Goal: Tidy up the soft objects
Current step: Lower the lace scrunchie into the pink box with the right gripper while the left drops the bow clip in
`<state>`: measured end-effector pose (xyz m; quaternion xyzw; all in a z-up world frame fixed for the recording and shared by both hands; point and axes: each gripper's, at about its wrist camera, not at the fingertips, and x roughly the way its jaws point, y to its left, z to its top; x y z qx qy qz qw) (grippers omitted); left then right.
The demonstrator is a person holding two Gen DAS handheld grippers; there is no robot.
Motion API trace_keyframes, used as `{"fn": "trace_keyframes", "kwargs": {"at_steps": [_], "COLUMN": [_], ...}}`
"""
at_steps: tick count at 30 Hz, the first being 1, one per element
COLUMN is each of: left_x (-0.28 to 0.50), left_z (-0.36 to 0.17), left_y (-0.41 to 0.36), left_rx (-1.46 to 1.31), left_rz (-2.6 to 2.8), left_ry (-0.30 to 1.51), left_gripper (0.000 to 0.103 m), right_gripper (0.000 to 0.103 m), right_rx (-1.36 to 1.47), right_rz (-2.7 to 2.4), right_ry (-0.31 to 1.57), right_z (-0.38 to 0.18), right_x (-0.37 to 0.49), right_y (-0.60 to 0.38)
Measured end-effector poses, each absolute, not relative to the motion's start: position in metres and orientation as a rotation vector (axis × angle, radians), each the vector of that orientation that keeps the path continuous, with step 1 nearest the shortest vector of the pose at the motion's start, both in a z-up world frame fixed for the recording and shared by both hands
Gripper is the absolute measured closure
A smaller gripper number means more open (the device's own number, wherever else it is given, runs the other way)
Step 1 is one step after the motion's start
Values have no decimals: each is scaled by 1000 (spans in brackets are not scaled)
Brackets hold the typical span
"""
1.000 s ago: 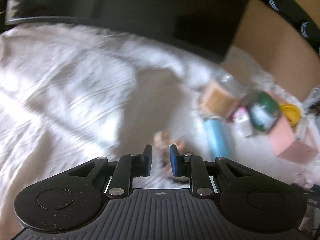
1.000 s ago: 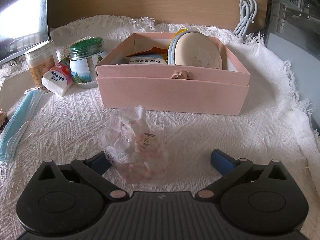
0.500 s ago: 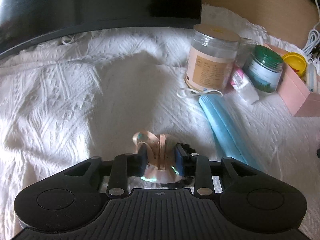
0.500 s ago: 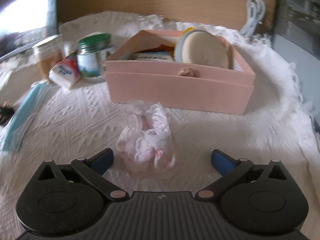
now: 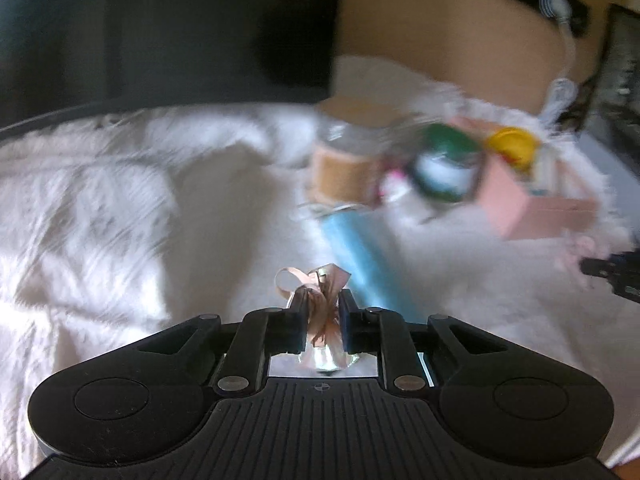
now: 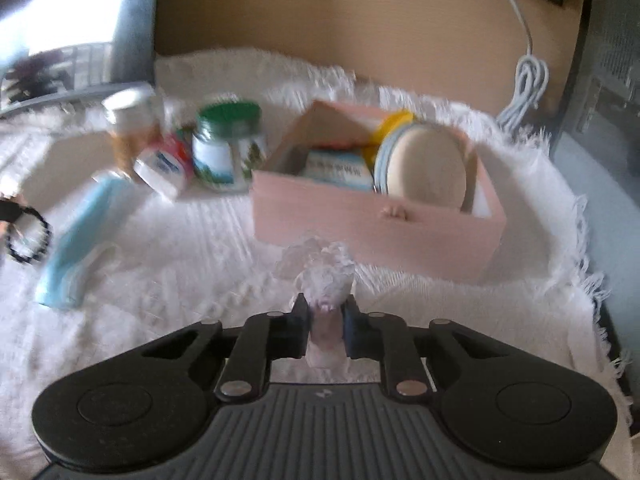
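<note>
My left gripper is closing its jaws on a peach ribbon bow with a shiny backing, and the pads press it from both sides above the white cloth. My right gripper is closing its jaws on a pink lace bundle in clear plastic, squeezed between the pads just in front of the pink box. The box holds a round beige cushion, a yellow lid and a small packet. The left wrist view shows the pink box at the far right.
A folded blue face mask lies left of the box, with a black hair tie beside it. A green-lidded jar, a tan jar and a tissue pack stand behind. A dark monitor and a white cable are at the back.
The right jaws went from wide open to closed on the lace bundle, and the bundle has come up off the cloth. The left gripper has lifted the bow, its view swinging right.
</note>
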<state>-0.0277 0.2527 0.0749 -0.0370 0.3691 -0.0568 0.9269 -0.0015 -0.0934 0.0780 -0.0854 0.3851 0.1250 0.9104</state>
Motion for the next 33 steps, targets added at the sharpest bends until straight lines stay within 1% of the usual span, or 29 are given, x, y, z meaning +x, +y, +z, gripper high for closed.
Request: {"fn": "trace_keyframes", "kwargs": {"at_steps": [5, 10, 14, 16, 23, 26, 29, 31, 33], "left_x": [-28, -4, 39, 68, 167, 205, 234, 232, 225], "left_z": [95, 114, 140, 151, 162, 151, 112, 93, 86], "left_y": [214, 169, 147, 133, 59, 36, 11, 5, 13], "left_rx": [-94, -155, -247, -252, -237, -279, -198, -149, -202], "left_rz": [-335, -546, -612, -629, -664, -672, -583, -562, -555], "left_ry": [754, 742, 689, 663, 653, 656, 820, 829, 808], "left_gripper": [84, 84, 84, 84, 84, 78, 78, 78, 78], "right_gripper": [88, 88, 88, 88, 88, 88, 88, 88, 88], "right_rx": [-177, -173, -162, -156, -133, -131, -128, -132, -129], "right_rz": [294, 265, 213, 185, 120, 97, 74, 60, 49], "right_ry": [728, 712, 720, 724, 716, 728, 738, 740, 747], "right_z": [119, 136, 136, 135, 135, 133, 130, 129, 127], "right_x": [-26, -40, -46, -48, -52, -50, -47, -46, -44], "right_y": [-92, -97, -110, -117, -134, -141, -147, -152, -158]}}
